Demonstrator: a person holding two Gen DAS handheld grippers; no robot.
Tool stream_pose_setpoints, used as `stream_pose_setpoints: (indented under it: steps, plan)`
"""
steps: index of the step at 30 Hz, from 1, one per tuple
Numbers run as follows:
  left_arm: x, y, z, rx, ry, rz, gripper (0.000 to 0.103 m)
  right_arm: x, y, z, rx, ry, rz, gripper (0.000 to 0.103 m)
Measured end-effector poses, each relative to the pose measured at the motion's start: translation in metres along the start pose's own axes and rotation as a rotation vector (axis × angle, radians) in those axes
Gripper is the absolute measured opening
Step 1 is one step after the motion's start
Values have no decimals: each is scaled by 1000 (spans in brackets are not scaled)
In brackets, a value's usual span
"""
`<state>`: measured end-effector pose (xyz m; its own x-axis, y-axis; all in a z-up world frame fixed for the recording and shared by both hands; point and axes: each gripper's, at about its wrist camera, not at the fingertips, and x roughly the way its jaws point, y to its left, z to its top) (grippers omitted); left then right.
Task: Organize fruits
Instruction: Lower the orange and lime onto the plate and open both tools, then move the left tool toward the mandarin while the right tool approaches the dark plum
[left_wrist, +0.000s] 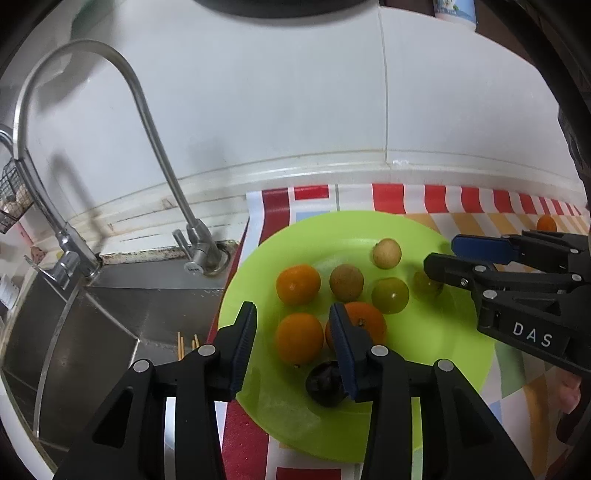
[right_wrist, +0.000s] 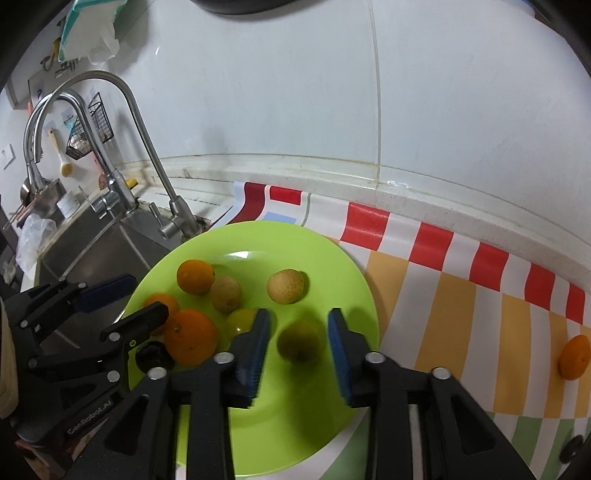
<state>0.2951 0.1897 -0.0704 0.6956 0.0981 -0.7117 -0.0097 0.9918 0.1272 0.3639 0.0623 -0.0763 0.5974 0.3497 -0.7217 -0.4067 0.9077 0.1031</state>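
**Fruit on a green plate beside the sink**

A lime-green plate (left_wrist: 461, 354) sits on a checked mat (right_wrist: 454, 295) of red, orange and white, just beside a steel sink (left_wrist: 110, 314) with a tall curved tap (left_wrist: 155, 147). On the plate lie three oranges (left_wrist: 298, 283), two pale tan round fruits (left_wrist: 386, 252), a glossy green fruit (left_wrist: 390, 295), a duller green fruit (right_wrist: 298, 341) and one small dark fruit (left_wrist: 325, 384). Another orange (right_wrist: 574, 357) rests alone on the mat, well apart from the plate.

The left gripper (left_wrist: 293, 345) hangs over the plate's near side, jaws parted, with an orange seen between them and no pad pressing on it. The right gripper (right_wrist: 298, 349) also stands parted, the dull green fruit lying between its blue pads untouched.

White letters "DAS" show on the right gripper's body; "GenRobot.AI" is printed on the left one's. The writing on a box at the top edge is too small to read.
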Motion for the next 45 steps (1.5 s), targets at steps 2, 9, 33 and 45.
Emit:
stream_pose_setpoints:
  steps: [2,9,33,45]
  plan:
    - [-8,0,1,-17,-11,3,42,-7,0,0,-1,-10,2,37]
    - [-47,-6,4,-57,-72,8,49,-50,1,-3,-9,-86,-13,38]
    - [-129,-107,11,52,-228,-130,73,-194,-55,-52,86,-247,-201,54]
    - [-137,-168,16,146,-288,-213,86,-218,-106,-85,163,-218,-336,61]
